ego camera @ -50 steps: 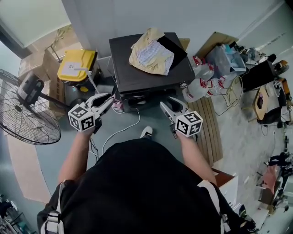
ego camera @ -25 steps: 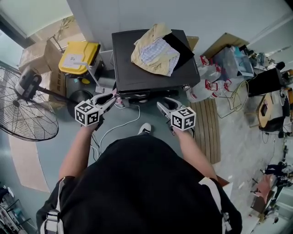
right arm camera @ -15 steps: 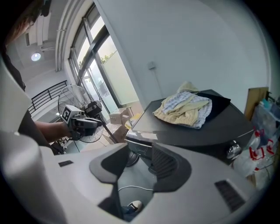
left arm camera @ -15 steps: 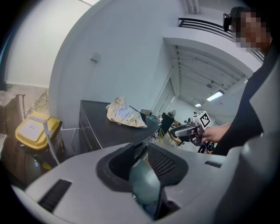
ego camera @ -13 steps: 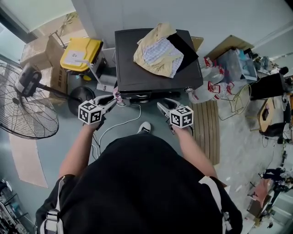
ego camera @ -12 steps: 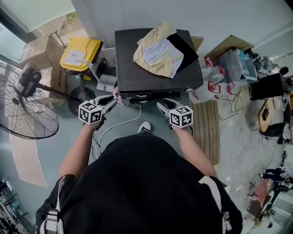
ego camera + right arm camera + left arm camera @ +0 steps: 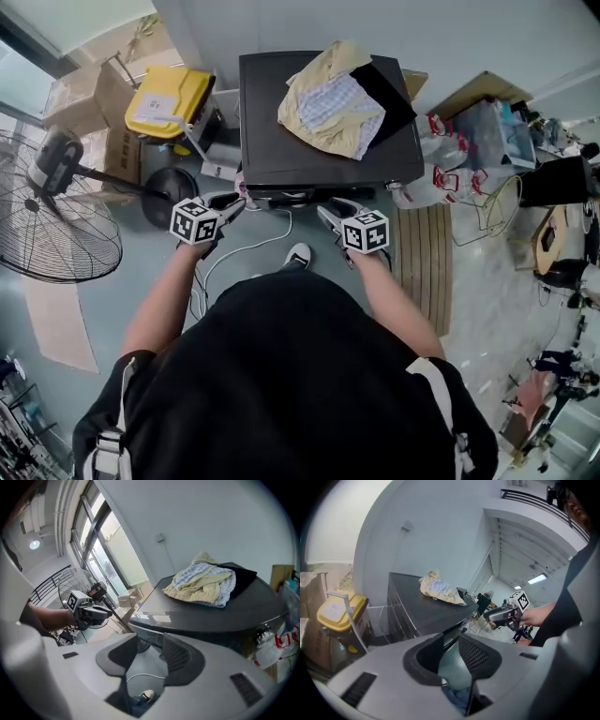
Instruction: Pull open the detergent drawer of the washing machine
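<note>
The washing machine is a dark box against the wall, with a yellow and checked bundle of clothes on its lid. Its front top edge shows only as a thin strip, and I cannot make out the detergent drawer there. My left gripper is open, just off the machine's front left corner. My right gripper is open too, just below the front edge, right of centre. The left gripper view looks past open jaws at the machine's front corner. The right gripper view shows open jaws under the lid's edge.
A yellow-lidded bin and cardboard boxes stand left of the machine, with a big floor fan further left. A white cable runs over the floor by the person's shoe. Plastic bags and a slatted board lie right.
The person has stepped closer to the machine, and both grippers have moved up to its front edge. Both stay open and hold nothing.
</note>
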The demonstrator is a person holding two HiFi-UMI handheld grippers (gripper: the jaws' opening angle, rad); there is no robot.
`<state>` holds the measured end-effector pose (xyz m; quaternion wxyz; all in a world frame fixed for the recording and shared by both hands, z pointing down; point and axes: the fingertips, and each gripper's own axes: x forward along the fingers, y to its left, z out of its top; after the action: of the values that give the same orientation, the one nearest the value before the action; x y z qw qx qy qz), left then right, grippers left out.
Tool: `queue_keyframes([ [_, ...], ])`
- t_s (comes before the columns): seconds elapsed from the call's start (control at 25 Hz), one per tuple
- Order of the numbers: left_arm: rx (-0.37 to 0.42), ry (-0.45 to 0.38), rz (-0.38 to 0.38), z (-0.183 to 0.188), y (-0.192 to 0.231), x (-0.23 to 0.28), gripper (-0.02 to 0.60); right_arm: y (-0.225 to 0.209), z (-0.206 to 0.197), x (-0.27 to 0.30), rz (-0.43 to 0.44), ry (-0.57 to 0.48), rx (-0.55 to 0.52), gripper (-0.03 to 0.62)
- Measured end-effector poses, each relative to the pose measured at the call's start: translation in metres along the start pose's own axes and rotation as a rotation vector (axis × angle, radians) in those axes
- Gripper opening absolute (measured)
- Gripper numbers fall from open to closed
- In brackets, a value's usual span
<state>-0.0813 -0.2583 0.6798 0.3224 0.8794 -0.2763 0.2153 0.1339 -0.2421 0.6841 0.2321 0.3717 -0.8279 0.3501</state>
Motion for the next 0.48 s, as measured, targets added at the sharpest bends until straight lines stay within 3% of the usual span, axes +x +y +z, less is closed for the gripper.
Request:
queue_keyframes([
  [0.48, -0.020, 0.092, 0.036, -0.023, 0.022, 0.030, 0.108, -0.021, -0.013, 0.031, 0.020, 0.066, 0.011, 0.170],
])
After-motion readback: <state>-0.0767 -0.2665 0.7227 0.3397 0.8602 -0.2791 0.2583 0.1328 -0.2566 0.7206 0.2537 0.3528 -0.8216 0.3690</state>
